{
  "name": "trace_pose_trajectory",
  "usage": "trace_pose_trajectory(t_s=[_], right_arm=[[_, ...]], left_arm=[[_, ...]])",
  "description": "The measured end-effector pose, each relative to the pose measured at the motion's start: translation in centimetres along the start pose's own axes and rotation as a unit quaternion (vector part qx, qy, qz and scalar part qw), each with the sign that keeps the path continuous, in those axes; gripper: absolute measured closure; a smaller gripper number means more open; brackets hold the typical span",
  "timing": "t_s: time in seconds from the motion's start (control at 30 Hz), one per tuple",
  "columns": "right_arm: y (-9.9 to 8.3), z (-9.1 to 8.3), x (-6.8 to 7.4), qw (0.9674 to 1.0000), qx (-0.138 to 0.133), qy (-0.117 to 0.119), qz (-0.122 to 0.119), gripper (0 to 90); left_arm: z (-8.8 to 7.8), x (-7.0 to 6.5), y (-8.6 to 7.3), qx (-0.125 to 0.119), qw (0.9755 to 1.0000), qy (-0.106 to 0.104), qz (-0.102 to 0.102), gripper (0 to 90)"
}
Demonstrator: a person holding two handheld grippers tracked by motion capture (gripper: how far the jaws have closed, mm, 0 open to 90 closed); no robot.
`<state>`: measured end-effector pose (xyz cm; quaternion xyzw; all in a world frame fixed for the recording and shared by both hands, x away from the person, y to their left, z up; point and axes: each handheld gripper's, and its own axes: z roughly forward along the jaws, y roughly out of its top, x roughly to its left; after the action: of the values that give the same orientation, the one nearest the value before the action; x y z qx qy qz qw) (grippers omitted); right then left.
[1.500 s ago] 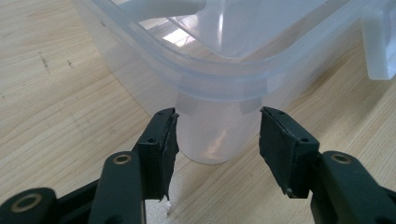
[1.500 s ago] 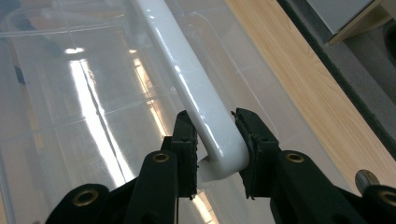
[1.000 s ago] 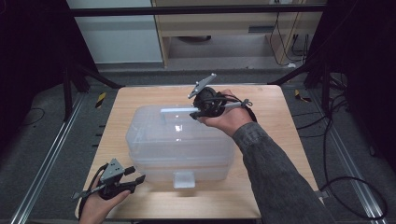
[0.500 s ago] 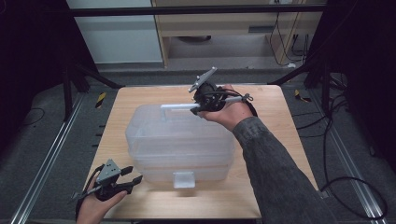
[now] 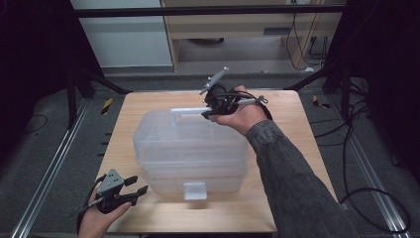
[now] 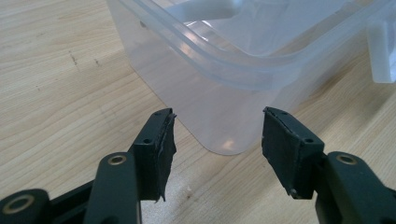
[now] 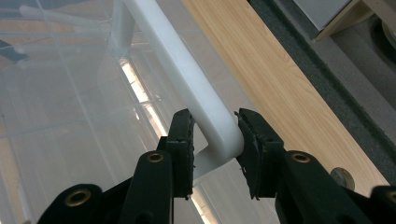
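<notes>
With the translucent lidded plastic storage box [image 5: 190, 151] centred on the wooden bench [image 5: 292, 148], the right gripper [image 7: 214, 135] clamps the box's white handle [image 7: 187, 79]; likely next: lifting, while the left gripper [image 6: 217, 140], fingers spread, waits near its corner.

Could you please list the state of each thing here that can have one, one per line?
Clear plastic box: resting flat on the table, lid on.
White handle: raised above the lid, gripped at one end.
Front latch: hanging down at the box's near side; whether it is fastened cannot be told.
Right gripper: shut on the white handle.
Left gripper: open, holding nothing, near a box corner.
</notes>
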<state>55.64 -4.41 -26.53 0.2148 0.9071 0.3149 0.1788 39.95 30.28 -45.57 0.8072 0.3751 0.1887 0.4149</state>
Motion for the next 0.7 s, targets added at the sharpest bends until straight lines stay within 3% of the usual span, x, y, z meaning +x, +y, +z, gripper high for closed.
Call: trace_pose_trajectory(t_s=[0.5,0.7], right_arm=[[0.5,0.1,-0.6,0.9999,0.010,0.005,0.003,67.1],[0.7,0.1,-0.7,0.9999,0.013,0.007,0.007,67.1]], left_arm=[[-2.5,0.6,0.6,-0.013,0.9997,0.012,-0.019,43.6],[-3.2,1.3,1.2,-0.010,0.9996,0.019,-0.016,44.6]])
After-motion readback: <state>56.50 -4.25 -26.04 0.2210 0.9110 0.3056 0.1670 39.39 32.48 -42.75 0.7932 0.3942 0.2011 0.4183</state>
